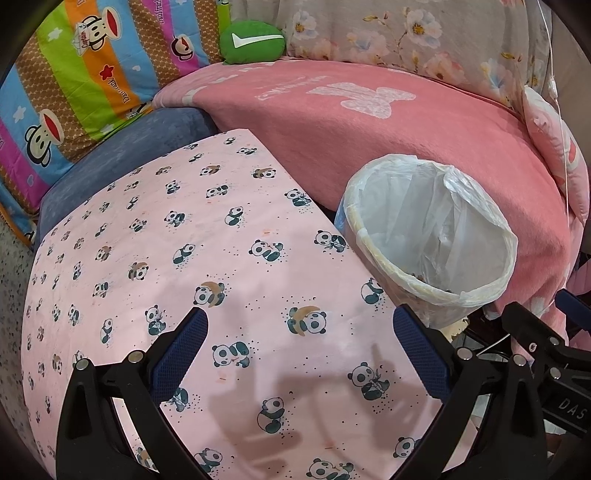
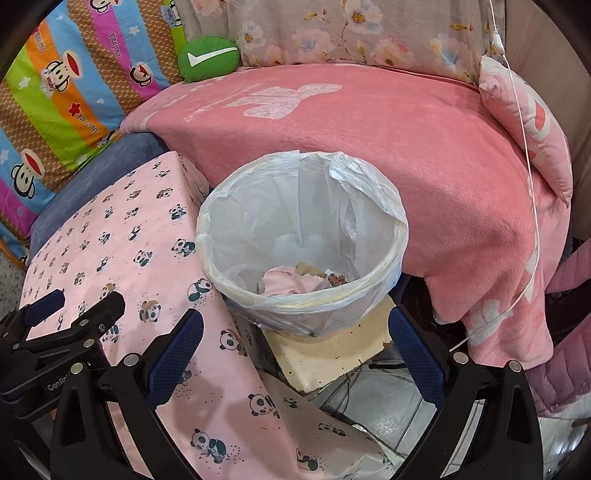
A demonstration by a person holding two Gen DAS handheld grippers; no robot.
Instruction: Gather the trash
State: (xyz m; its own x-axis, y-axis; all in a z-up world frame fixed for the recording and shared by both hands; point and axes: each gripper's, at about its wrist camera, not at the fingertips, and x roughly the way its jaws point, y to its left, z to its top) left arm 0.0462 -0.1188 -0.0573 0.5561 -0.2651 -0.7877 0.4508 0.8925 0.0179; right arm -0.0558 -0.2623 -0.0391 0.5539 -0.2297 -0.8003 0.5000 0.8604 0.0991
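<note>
A small bin lined with a clear plastic bag (image 2: 395, 229) stands beside the table, between it and the sofa; the same bin (image 1: 484, 206) sits to the right in the left wrist view. Crumpled pink paper and other scraps (image 2: 291, 282) lie at its bottom. My left gripper (image 1: 301, 343) hovers open over the panda-print tablecloth (image 1: 192, 236) with nothing between its fingers. My right gripper (image 2: 295, 347) is open and empty just in front of the bin, above the table's corner. Each gripper shows at the edge of the other's view.
A pink blanket (image 2: 424, 155) covers the sofa behind the bin. A striped cartoon quilt (image 1: 74, 85), a green cushion (image 1: 253, 42) and a floral cover (image 2: 351, 33) lie at the back. A foam block (image 2: 332, 350) and cables lie on the floor under the bin.
</note>
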